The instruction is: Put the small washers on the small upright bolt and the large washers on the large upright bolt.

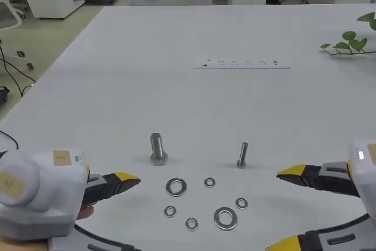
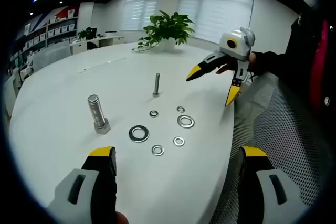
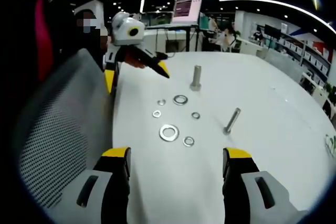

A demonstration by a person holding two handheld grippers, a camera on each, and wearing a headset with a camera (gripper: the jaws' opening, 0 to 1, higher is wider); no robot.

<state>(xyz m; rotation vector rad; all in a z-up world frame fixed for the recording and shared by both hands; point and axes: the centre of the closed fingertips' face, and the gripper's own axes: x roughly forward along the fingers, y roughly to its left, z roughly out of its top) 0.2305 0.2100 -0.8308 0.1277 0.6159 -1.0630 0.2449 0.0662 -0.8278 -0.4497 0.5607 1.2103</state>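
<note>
My threaded steel-grey large bolt (image 1: 157, 148), slim small bolt (image 1: 243, 154) and flat ring washers (image 1: 169, 187) all gleam as smooth bare metal on the matt white tabletop (image 1: 235, 104), and my left gripper (image 2: 177, 153) looks like smooth white plastic with glossy yellow fingertips (image 2: 102, 152).

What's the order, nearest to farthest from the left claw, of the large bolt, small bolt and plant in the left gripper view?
1. large bolt, upright, just ahead of the left claw, on the view's left.
2. small bolt, upright, farther out beyond the washers.
3. plant, at the far edge of the table.
</note>
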